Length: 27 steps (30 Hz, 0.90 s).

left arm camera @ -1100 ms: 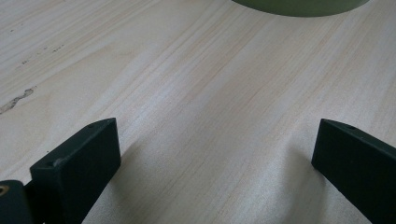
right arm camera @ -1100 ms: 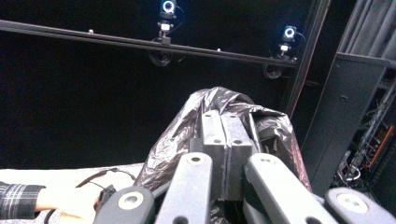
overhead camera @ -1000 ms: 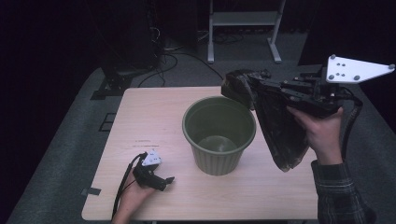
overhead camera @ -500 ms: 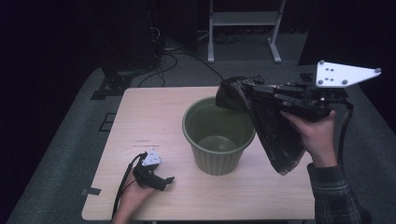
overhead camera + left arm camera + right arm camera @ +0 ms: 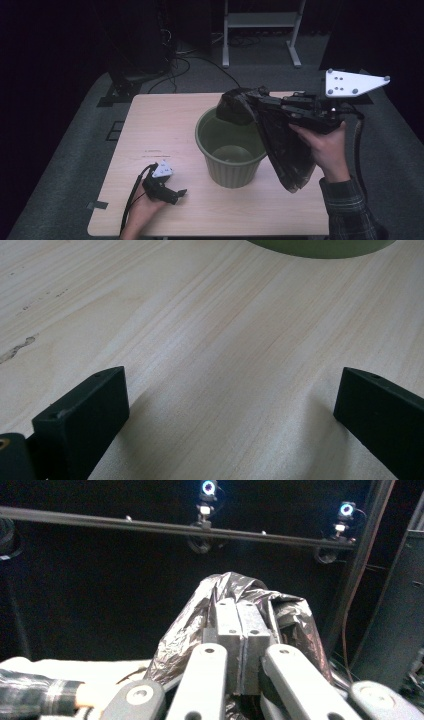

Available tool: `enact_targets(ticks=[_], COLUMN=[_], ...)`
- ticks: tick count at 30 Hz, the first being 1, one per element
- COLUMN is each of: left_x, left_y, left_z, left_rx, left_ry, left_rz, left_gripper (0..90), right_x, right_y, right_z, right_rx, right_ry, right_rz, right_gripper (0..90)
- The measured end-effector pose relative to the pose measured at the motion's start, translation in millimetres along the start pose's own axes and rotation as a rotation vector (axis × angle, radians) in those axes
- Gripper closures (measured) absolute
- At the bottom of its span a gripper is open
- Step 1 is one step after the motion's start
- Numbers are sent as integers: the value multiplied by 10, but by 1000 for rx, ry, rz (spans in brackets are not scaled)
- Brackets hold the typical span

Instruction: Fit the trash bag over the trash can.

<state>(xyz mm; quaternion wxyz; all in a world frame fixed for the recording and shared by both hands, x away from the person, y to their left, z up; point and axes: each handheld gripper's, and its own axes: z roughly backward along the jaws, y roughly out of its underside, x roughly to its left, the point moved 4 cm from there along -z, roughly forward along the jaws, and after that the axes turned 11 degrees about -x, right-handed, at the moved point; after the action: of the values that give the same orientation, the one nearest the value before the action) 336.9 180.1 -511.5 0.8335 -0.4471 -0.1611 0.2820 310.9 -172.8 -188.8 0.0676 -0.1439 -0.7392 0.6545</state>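
A crinkled, glossy black plastic bin bag (image 5: 280, 145) hung from the right gripper (image 5: 235, 102), whose grey jaws were pressed together on a bunched fold of the film, as the right gripper view showed (image 5: 240, 630). The bag's gathered top sat over the far rim of the round, ribbed, olive-green plastic waste bin (image 5: 231, 150), while its loose body draped down outside the bin's right wall. The bin stood near the middle of the pale, fine-grained wooden table (image 5: 165, 125).

The left gripper (image 5: 170, 192) rested on the table near its front edge, its blocky black jaws spread wide with bare wood between them (image 5: 230, 405).

Compared with a second earlier, the bag's top had shifted left, from beside the bin to over its rim; the left gripper lay unchanged.
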Motion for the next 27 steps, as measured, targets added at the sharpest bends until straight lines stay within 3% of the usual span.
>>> enact_targets(ticks=[7,11,20,24,27], left_x=[0,1,1,1,1], left_y=[0,0,-2,-3,-3], left_z=[-2,0,-2,-2,-2], left_rx=[-2,1,2,2,2], left_ry=[-4,-3,3,3,3], left_rz=[3,1,-1,0,0], left_gripper=[0,0,0,0,0], right_x=[157,144,-246,-386,-499], right_y=[-59,34,546,741,898], right_z=[-112,-111,-226,-344,-482], right_rx=[13,36,117,173,226], right_ry=[-14,5,49,70,112], right_rz=[20,15,-59,-86,-99], right_gripper=[897,898,897,894,888])
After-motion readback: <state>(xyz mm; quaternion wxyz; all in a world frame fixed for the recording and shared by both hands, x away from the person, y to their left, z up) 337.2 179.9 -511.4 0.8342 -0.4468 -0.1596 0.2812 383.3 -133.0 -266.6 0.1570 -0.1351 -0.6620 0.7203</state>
